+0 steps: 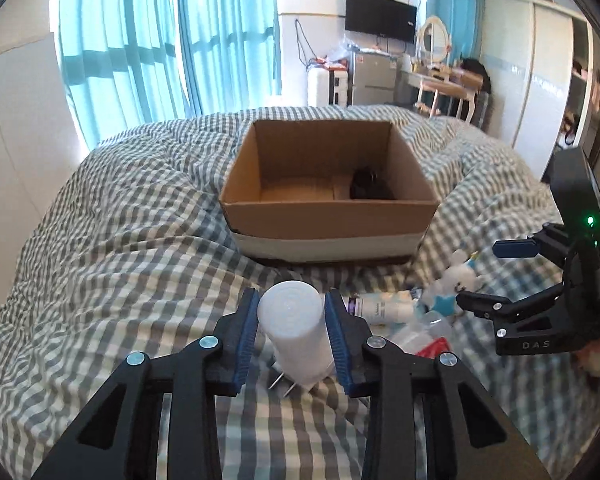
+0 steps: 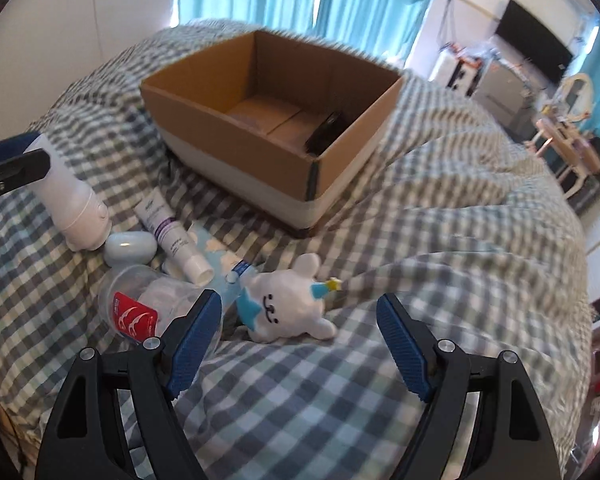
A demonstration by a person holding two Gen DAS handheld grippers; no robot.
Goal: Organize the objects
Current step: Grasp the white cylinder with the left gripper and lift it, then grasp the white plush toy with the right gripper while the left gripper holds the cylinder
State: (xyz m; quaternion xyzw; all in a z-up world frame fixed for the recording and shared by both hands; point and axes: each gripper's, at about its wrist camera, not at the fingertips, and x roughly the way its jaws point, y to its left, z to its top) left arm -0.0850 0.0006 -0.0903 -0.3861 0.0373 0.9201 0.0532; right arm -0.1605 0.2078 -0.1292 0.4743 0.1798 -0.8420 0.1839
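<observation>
My left gripper [image 1: 290,300] is shut on a white cylindrical plug-in device [image 1: 294,330] with metal prongs, near the bed surface; the device also shows in the right wrist view [image 2: 74,200]. An open cardboard box [image 1: 328,220] stands ahead on the bed with a dark object [image 1: 366,186] inside. My right gripper [image 2: 300,312] is open, just above a white plush toy [image 2: 284,300]. Beside the plush lie a white tube [image 2: 170,232], a small pale case [image 2: 130,248] and a clear plastic cup with a red label [image 2: 140,312].
Everything rests on a rumpled checked duvet [image 2: 440,200]. Behind the bed are blue curtains [image 1: 140,40], a wall TV [image 1: 380,16], a small fridge [image 1: 374,80] and a dressing table [image 1: 440,80]. The right gripper shows in the left wrist view [image 1: 500,276].
</observation>
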